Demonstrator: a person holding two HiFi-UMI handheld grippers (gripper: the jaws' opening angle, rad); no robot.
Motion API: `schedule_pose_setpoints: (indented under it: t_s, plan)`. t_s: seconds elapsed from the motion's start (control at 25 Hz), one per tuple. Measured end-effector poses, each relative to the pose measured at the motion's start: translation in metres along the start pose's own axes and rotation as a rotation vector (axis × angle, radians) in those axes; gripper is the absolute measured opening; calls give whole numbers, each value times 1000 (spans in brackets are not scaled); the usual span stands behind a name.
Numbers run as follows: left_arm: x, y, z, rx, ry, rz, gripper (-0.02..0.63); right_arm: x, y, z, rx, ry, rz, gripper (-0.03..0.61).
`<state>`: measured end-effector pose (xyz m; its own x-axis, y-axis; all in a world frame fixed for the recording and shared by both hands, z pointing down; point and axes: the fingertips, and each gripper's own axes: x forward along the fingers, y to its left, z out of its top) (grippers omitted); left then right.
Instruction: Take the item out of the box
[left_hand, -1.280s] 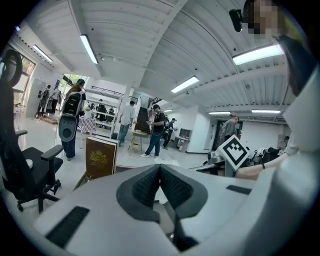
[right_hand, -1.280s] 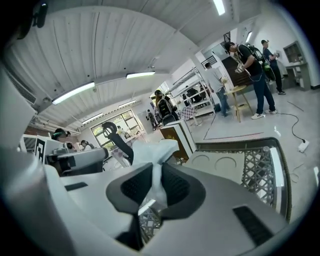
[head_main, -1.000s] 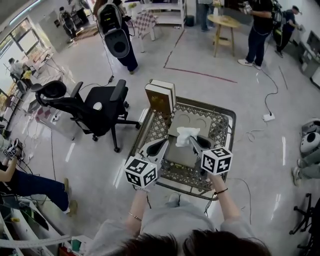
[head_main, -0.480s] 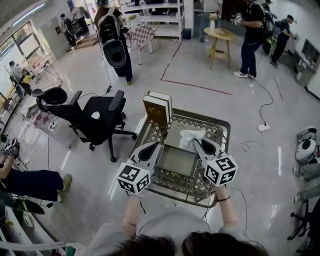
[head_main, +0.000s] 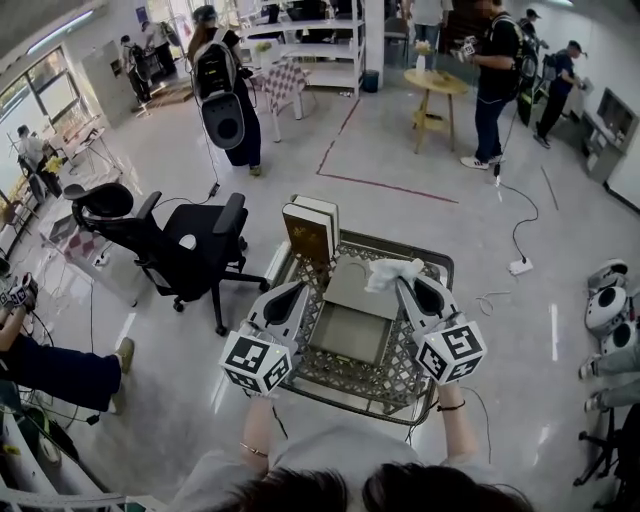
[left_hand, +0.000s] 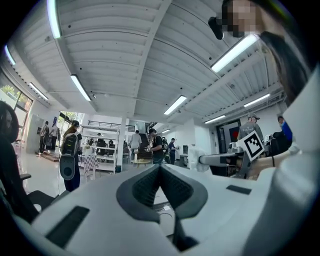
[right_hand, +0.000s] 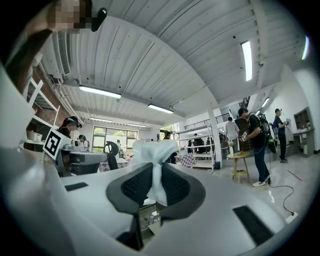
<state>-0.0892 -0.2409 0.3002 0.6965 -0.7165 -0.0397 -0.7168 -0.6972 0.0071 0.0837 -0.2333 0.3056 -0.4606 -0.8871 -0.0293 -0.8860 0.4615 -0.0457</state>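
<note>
An open grey box (head_main: 349, 334) lies on the metal lattice table (head_main: 398, 377), with a flat grey lid (head_main: 358, 290) just beyond it. My right gripper (head_main: 401, 284) is shut on a crumpled white bag-like item (head_main: 391, 272), held up above the box's far right corner. In the right gripper view the white item (right_hand: 152, 152) is pinched between the dark pads (right_hand: 176, 186) of that gripper (right_hand: 156, 189). My left gripper (head_main: 300, 291) hovers at the box's left side; its jaws (left_hand: 160, 172) meet at the tips with nothing between them.
Two thick books (head_main: 313, 231) stand upright at the table's far left corner. A black office chair (head_main: 190, 246) is to the left. Several people stand further off, near a round wooden table (head_main: 438, 84). A cable and plug (head_main: 519, 266) lie on the floor to the right.
The right gripper has lifted the white item up and away from the box's inside. Both grippers have spread apart, and the box's grey interior now shows.
</note>
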Motion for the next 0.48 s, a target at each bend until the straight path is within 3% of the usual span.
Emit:
schedule_pose_setpoints:
  t_s: [0.24,0.48]
  plan:
    - [-4,-1,17,27,-32,10,17,-19,-12,27,-31,-56,-33,72]
    - [-8,8,22,34,-47,26,17,-22,-20,27,-42,-59,-61,71]
